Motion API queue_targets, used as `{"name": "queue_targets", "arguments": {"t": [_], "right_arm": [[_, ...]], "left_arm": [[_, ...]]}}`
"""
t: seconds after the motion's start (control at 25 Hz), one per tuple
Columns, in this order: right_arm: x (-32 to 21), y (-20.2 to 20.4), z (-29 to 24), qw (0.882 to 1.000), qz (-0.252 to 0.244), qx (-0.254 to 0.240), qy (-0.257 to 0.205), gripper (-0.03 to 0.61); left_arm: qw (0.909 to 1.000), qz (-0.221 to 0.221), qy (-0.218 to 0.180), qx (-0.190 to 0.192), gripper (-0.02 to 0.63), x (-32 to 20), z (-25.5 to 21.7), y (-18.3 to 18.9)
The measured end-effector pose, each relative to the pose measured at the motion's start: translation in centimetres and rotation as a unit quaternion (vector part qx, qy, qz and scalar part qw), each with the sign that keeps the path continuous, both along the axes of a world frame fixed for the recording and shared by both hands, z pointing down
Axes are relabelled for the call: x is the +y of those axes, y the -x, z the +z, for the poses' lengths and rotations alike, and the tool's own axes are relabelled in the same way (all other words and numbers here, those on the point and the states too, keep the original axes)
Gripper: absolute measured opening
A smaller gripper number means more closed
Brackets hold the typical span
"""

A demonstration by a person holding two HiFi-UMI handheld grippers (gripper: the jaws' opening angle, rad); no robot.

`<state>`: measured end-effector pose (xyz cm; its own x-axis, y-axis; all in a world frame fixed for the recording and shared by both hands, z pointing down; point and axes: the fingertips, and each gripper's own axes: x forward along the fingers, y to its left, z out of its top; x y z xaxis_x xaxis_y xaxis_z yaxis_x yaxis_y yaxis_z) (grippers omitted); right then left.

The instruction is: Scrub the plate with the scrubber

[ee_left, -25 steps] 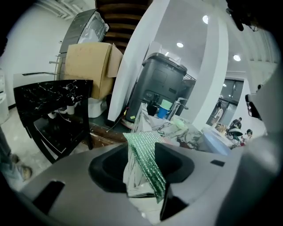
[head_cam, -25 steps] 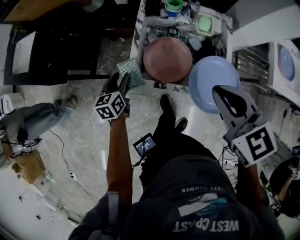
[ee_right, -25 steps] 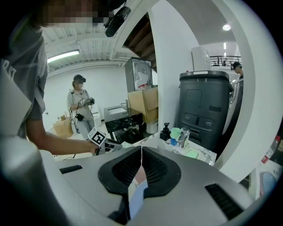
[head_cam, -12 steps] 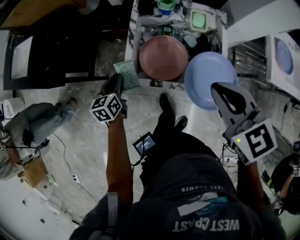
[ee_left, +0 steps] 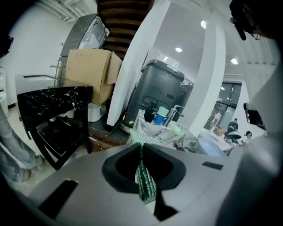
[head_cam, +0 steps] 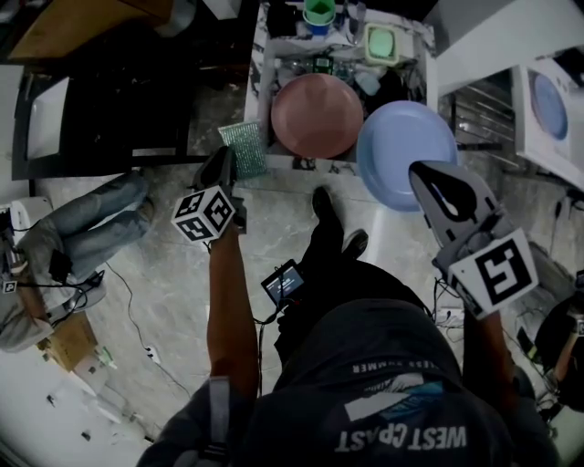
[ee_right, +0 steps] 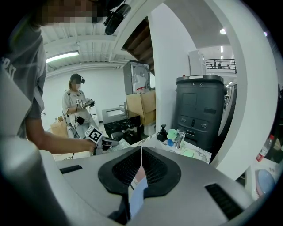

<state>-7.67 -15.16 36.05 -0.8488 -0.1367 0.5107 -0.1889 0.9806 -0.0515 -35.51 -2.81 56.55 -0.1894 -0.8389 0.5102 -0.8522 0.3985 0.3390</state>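
The pink plate [head_cam: 317, 116] fills the near part of the surface [head_cam: 266, 91]. A cup [head_cam: 318, 11] and a soap dish [head_cam: 381, 43] crowd the far edge behind it. The scrubber [head_cam: 242, 150], on which the left claw's [head_cam: 222, 169] jaws have just been closing, hangs just left of that plate over bare floor [head_cam: 173, 274]. Further left, a black stand [head_cam: 109, 109] bars the way. The blue plate [head_cam: 406, 155] in the right claw [head_cam: 447, 196] sits close beside the pink plate's right rim, with a white machine [head_cam: 547, 109] beyond it.
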Motion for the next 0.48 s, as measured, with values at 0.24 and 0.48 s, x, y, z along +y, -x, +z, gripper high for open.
{"name": "queue_targets", "arguments": {"t": [0.24, 0.48], "right_arm": [[0.2, -0.6, -0.6, 1.000, 0.007, -0.006, -0.005, 0.032], [-0.1, -1.8, -0.9, 0.999, 0.029, -0.010, -0.009, 0.032]], "left_arm": [[0.9998, 0.004, -0.020, -0.002, 0.023, -0.5, -2.2, -0.2], [0.9984, 0.026, -0.048, -0.015, 0.023, -1.8, -5.7, -1.0]]}}
